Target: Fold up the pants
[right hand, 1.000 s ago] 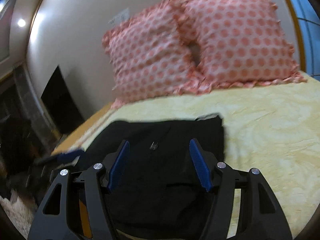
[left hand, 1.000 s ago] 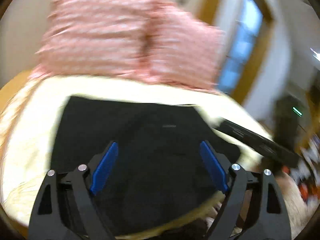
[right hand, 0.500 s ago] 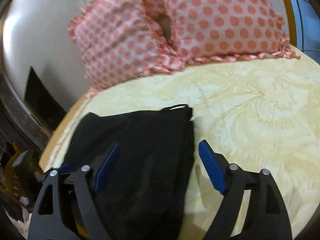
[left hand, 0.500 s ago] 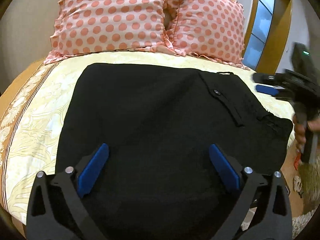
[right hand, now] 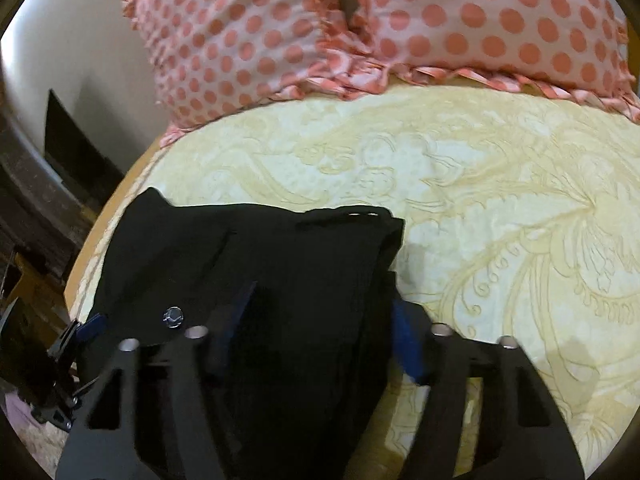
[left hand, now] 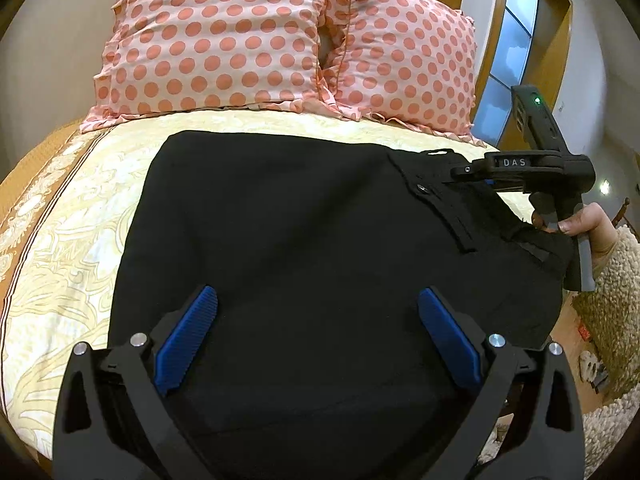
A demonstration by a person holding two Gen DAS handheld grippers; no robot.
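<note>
Black pants (left hand: pixel 304 240) lie folded flat on the yellow bedspread (left hand: pixel 80 220), waistband and button at the right end. My left gripper (left hand: pixel 318 332) is open, low over the near edge of the pants, with blue pads (left hand: pixel 188 340) wide apart. My right gripper (right hand: pixel 320 328) is open at the waistband corner of the pants (right hand: pixel 280 264), with its jaws on either side of the folded edge. It also shows in the left wrist view (left hand: pixel 520 168), held by a hand at the far right corner.
Two pink polka-dot pillows (left hand: pixel 248 40) stand at the head of the bed. A window with a wooden frame (left hand: pixel 504 64) is at the right. The bed edge and a shaggy rug (left hand: pixel 608 432) lie at the lower right.
Both grippers have moved in towards the pants. The right gripper has come down onto the waistband corner; the left one has steadied low over the near edge.
</note>
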